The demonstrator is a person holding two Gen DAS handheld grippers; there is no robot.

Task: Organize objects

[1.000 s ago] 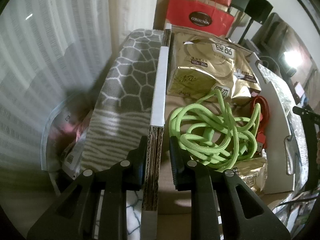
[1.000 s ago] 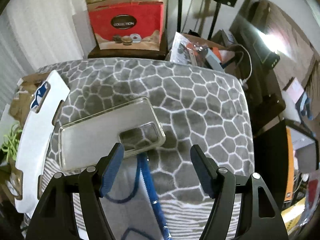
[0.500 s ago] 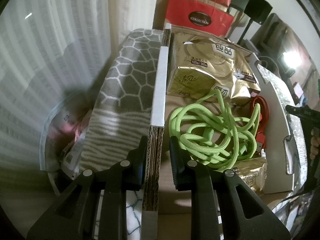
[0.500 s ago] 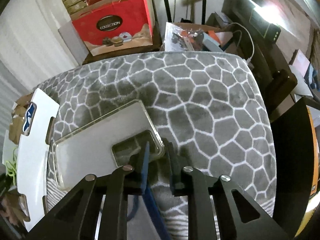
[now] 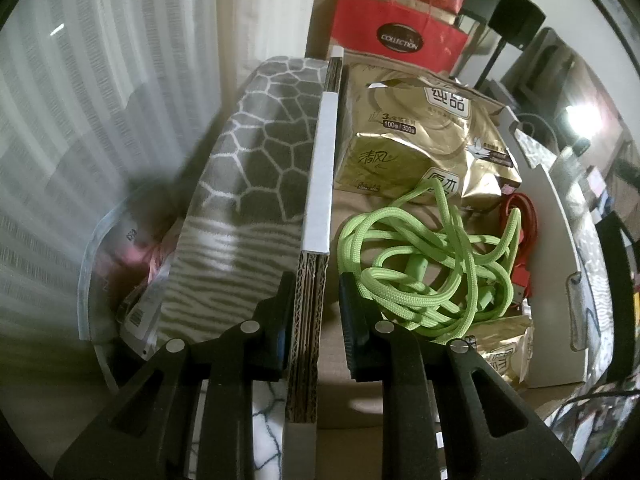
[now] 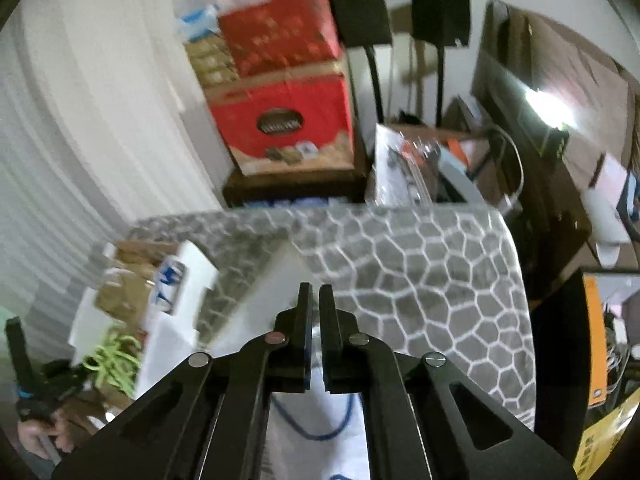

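left wrist close over open box (image 5: 556,216), right wrist higher, both showing green rope (image 5: 424,264)

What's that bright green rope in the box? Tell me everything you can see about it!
The green rope is a thick, braided cord, lime green and soft-looking. It lies loose in a tangled heap of loops on the brown floor of the cardboard box. One loop stretches up onto the gold tissue pack behind it. A red cord lies right beside it. The left gripper's finger stands close by the heap; touching or not, I cannot tell.
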